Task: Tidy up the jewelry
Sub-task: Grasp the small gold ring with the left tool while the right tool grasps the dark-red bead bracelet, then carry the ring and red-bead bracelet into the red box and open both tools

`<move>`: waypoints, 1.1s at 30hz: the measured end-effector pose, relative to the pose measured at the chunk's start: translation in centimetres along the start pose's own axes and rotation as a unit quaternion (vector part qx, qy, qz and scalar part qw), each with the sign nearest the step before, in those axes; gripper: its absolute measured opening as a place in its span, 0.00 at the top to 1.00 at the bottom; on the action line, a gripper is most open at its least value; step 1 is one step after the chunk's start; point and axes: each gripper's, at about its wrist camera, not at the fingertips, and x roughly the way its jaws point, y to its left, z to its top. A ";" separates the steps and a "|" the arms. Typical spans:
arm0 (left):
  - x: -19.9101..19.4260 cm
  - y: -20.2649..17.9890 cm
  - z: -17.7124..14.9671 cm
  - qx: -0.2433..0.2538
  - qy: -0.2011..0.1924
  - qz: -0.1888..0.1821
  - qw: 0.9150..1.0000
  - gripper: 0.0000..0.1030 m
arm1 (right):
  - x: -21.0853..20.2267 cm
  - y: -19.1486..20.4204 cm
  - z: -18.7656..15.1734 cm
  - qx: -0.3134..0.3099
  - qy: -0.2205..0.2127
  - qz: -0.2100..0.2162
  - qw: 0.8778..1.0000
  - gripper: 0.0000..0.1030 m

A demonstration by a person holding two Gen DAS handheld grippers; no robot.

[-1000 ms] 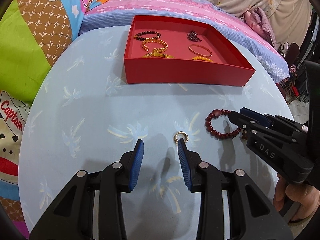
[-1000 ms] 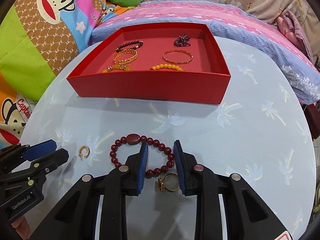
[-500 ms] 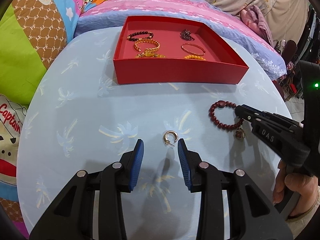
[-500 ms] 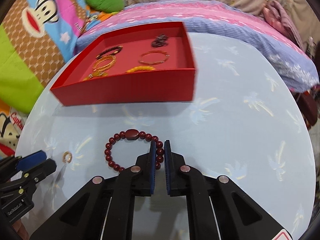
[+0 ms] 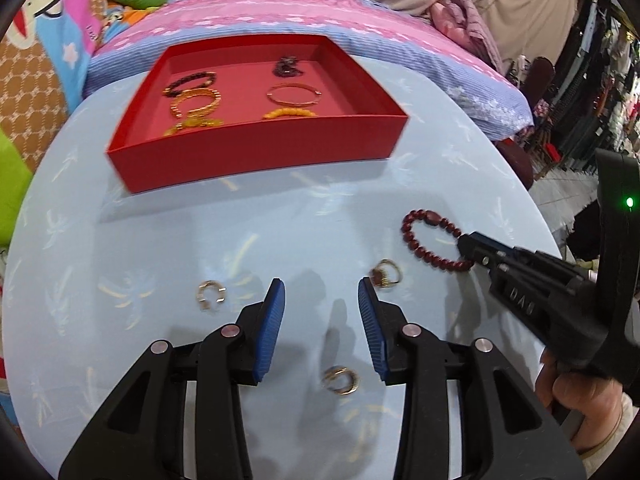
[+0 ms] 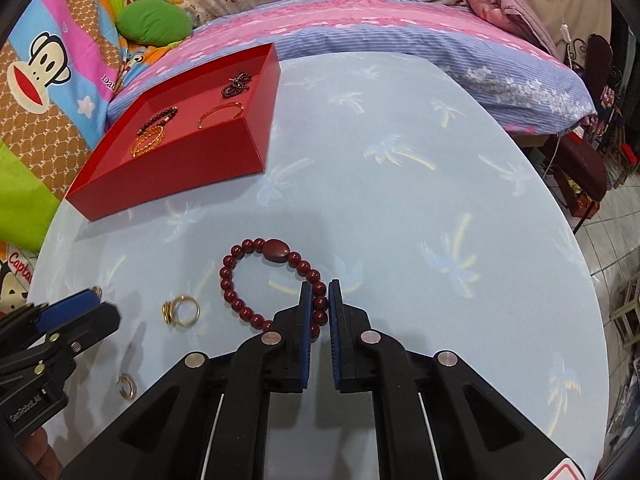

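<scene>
A dark red bead bracelet [image 6: 276, 250] lies on the pale blue table, and my right gripper [image 6: 320, 292] is shut on its near beads. In the left wrist view the same bracelet [image 5: 432, 216] hangs from the right gripper [image 5: 466, 246] at the right. My left gripper [image 5: 320, 292] hovers over the table with its jaws opening and nothing pressed between them. A gold ring [image 5: 384, 274] lies just beyond its right fingertip, one gold hoop [image 5: 210, 294] off to its left and another hoop [image 5: 340, 380] on the table below its fingers. The red tray [image 5: 256, 152] holds several bracelets.
The round table top [image 6: 400, 220] has a palm print, and its edge curves close on the right. A bed with pink and blue covers [image 6: 360, 20] runs behind the red tray [image 6: 180, 176]. A person's hand [image 5: 576, 392] holds the right gripper. The left gripper [image 6: 96, 308] shows at the left.
My right gripper shut on the bead bracelet's near side and rolled. My left gripper moved right, away from the first gold hoop, and its jaws widened slightly.
</scene>
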 end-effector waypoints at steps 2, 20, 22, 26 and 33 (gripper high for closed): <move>0.3 -0.7 0.3 0.002 0.002 -0.009 1.000 0.64 | -0.2 -0.2 -0.4 0.002 0.001 -0.001 1.000 0.93; 3.6 -2.6 0.9 0.012 0.028 -0.017 0.999 0.89 | -1.3 -0.3 -2.1 -0.004 0.012 0.010 1.000 0.93; 3.6 -2.6 0.8 0.015 0.028 -0.018 0.999 0.89 | -1.3 -0.3 -2.1 -0.004 0.012 0.011 1.000 0.93; 3.4 -2.6 0.6 0.019 0.029 -0.021 0.999 0.90 | -1.4 -0.2 -2.1 0.000 0.014 0.017 1.000 0.93; 2.0 -1.4 1.0 0.006 0.018 -0.018 1.000 0.90 | -2.3 0.5 -1.5 -0.003 0.006 0.031 1.000 0.93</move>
